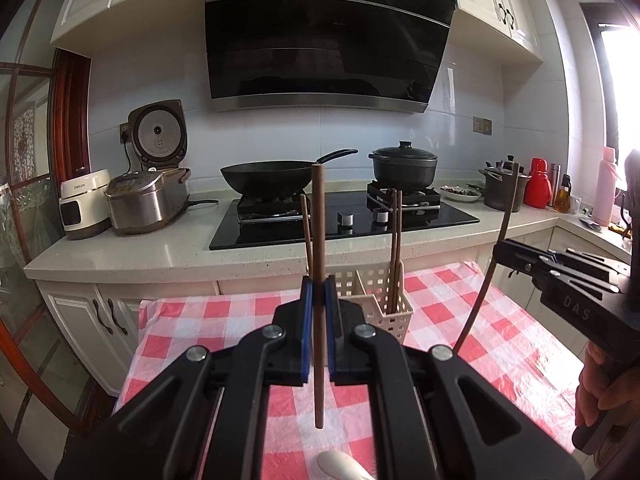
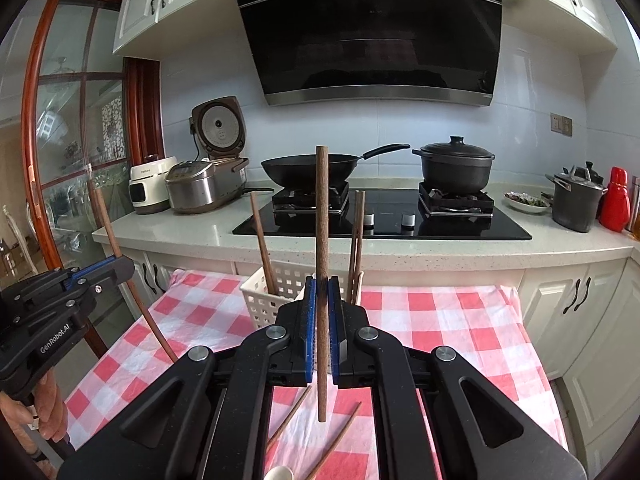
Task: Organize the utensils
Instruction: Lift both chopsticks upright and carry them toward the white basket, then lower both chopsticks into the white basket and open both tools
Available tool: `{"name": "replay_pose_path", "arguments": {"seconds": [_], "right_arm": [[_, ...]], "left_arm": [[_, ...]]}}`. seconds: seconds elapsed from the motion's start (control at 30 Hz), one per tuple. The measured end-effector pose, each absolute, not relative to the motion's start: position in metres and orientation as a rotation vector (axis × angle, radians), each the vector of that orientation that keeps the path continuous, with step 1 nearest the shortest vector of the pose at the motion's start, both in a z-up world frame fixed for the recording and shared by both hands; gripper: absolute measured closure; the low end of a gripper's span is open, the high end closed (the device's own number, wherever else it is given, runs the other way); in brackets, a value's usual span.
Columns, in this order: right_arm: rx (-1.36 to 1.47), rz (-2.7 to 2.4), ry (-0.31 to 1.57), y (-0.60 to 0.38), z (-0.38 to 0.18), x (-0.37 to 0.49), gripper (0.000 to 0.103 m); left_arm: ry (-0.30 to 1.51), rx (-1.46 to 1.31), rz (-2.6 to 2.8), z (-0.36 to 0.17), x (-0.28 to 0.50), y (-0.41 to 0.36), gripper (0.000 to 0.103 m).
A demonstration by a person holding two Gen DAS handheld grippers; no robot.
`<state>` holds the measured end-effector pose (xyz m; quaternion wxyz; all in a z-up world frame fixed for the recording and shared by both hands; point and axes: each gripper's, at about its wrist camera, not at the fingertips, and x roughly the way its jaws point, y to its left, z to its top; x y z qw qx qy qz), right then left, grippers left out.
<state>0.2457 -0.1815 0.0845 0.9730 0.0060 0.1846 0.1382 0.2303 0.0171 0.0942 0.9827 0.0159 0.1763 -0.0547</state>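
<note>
My left gripper [image 1: 319,285] is shut on a brown chopstick [image 1: 319,216] that stands upright between its blue pads. My right gripper [image 2: 322,282] is shut on another upright chopstick [image 2: 322,216]. Each gripper shows in the other's view: the right gripper [image 1: 500,251] at the right edge, the left gripper [image 2: 120,267] at the left edge. A white perforated basket [image 1: 386,312] [image 2: 262,302] stands on the checked cloth ahead of both, with chopsticks [image 1: 394,240] [image 2: 357,240] leaning in it. Two loose chopsticks [image 2: 340,436] and a white spoon [image 2: 280,473] lie on the cloth under the right gripper.
The table wears a red and white checked cloth [image 1: 460,296]. Behind it runs a counter [image 1: 160,248] with a black hob, a wok [image 1: 268,178], a lidded pot [image 1: 404,166] and rice cookers [image 1: 148,200]. A person's hand [image 1: 608,392] holds the right gripper's handle.
</note>
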Motion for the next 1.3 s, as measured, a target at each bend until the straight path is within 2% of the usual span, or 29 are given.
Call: {"name": "replay_pose_path", "arguments": {"seconds": [0.53, 0.83, 1.1, 1.3], "right_arm": [[0.060, 0.259, 0.319, -0.179, 0.111, 0.329, 0.097], [0.070, 0.277, 0.328, -0.173, 0.112, 0.364, 0.098], [0.048, 0.283, 0.289, -0.172, 0.134, 0.367, 0.097], [0.030, 0.274, 0.321, -0.164, 0.111, 0.379, 0.097]], "left_arm": [[0.282, -0.002, -0.068, 0.161, 0.328, 0.004, 0.097], [0.321, -0.064, -0.063, 0.149, 0.385, 0.006, 0.097], [0.304, -0.053, -0.067, 0.168, 0.384, 0.004, 0.097], [0.267, -0.082, -0.057, 0.165, 0.396, 0.005, 0.097]]}}
